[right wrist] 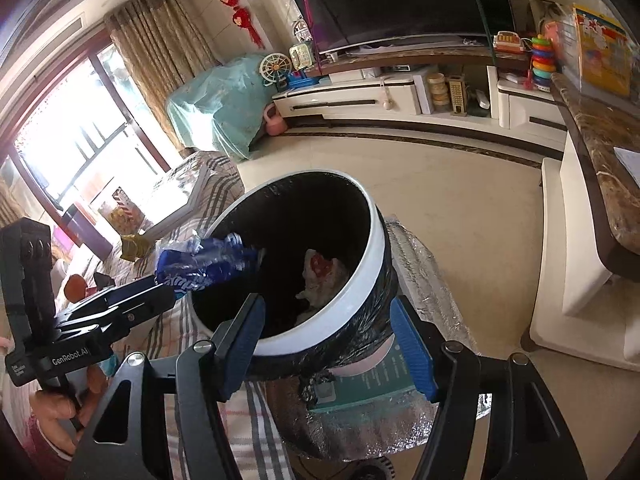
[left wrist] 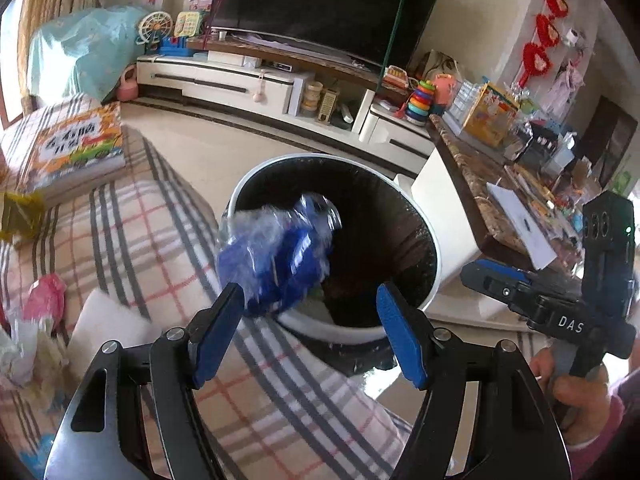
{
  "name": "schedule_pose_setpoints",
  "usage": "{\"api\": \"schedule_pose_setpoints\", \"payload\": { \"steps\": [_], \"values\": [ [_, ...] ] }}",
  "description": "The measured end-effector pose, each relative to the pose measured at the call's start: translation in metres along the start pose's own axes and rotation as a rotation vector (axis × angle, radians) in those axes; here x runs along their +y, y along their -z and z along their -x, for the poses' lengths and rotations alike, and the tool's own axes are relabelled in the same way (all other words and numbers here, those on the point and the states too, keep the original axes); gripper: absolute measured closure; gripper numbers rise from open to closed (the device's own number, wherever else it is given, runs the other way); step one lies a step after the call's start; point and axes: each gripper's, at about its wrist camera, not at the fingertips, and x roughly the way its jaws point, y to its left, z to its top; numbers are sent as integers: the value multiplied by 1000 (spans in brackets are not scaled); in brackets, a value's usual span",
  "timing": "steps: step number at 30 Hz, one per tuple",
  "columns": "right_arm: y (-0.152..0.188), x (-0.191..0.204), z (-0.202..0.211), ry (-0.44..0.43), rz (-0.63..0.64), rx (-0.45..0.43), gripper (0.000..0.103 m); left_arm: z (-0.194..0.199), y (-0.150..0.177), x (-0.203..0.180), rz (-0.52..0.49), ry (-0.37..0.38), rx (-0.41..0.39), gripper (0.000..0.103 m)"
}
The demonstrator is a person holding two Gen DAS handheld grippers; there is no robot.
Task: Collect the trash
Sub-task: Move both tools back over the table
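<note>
A crumpled blue wrapper is blurred in the air over the near rim of the white trash bin with its black liner. My left gripper is open just below and behind it, touching nothing. In the right wrist view the wrapper hangs at the tip of the left gripper, over the bin's rim. My right gripper is open and empty just in front of the bin. Other trash lies inside the bin.
A plaid sofa cover is left of the bin, with a book, a pink wrapper and white tissue. A marble-topped table stands to the right. A TV stand is behind.
</note>
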Motion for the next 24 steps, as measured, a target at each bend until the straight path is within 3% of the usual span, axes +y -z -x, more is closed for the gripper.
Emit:
{"api": "schedule_pose_setpoints", "payload": {
  "steps": [11, 17, 24],
  "values": [
    [18, 12, 6, -18, -11, 4, 36, 22, 15, 14, 29, -5, -29, 32],
    [30, 32, 6, -44, 16, 8, 36, 52, 61, 45, 88, -65, -39, 32],
    [53, 86, -12, -127, 87, 51, 34, 96, 114, 81, 132, -162, -45, 32]
  ]
}}
